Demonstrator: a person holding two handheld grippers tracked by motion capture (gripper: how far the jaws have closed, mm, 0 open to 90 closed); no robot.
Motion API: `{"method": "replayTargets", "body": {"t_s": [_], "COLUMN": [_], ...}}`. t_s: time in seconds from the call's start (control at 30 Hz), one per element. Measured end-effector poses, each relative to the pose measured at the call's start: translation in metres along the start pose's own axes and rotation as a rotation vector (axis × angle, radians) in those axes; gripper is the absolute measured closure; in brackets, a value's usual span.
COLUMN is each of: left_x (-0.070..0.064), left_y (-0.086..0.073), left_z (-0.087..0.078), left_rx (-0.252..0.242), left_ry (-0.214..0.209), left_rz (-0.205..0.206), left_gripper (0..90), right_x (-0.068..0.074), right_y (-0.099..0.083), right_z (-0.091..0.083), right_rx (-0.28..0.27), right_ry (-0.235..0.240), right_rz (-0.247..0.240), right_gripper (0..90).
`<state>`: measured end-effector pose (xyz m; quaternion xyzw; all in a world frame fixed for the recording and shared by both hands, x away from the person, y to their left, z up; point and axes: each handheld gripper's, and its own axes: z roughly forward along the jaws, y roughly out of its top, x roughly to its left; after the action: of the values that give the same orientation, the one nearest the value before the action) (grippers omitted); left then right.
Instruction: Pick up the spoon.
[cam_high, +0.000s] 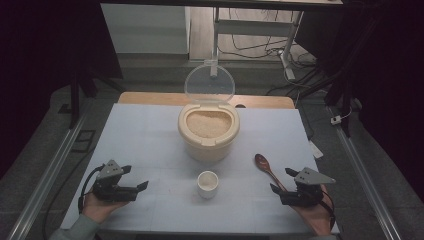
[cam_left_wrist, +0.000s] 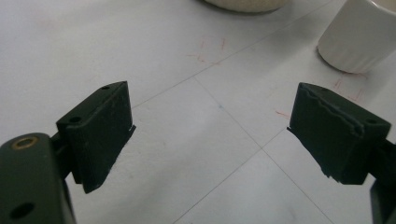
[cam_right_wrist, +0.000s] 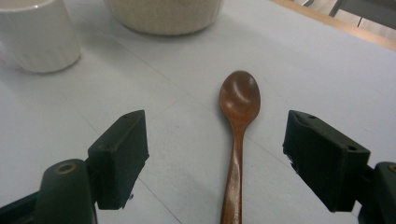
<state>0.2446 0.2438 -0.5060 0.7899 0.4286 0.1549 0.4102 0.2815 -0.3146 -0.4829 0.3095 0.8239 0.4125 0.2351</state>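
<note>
A cream rice container (cam_high: 208, 132) full of rice stands at the table's middle, its clear lid (cam_high: 209, 83) tipped up behind it. A small white cup (cam_high: 207, 184) sits in front of it, and shows at the upper right (cam_left_wrist: 359, 35) of the left gripper view. A brown wooden spoon (cam_high: 266, 169) lies right of the cup. My right gripper (cam_high: 281, 180) is open around the spoon's handle (cam_right_wrist: 236, 154), with the bowl pointing away from it. My left gripper (cam_high: 134, 177) rests open on the table left of the cup, holding nothing.
The white table top (cam_high: 150, 145) bears thin pencil lines and red marks (cam_left_wrist: 210, 51). A wooden edge (cam_high: 150, 98) runs along the far side. Beyond it are a dark floor, cables and metal frame legs (cam_high: 287, 55).
</note>
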Motion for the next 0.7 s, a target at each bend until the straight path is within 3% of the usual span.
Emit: {"method": "replayTargets", "body": {"t_s": [0.7], "left_x": [-0.0019], "left_y": [0.0009], "left_z": [0.0058], "left_rx": [0.019], "left_ry": [-0.001], "left_rz": [0.025], "left_gripper": [12.5], "right_x": [-0.0004], "right_y": [0.0029], "right_z": [-0.0022], "right_rx": [0.001], "right_ry": [0.005], "right_rz": [0.008], "right_gripper": [23.9]}}
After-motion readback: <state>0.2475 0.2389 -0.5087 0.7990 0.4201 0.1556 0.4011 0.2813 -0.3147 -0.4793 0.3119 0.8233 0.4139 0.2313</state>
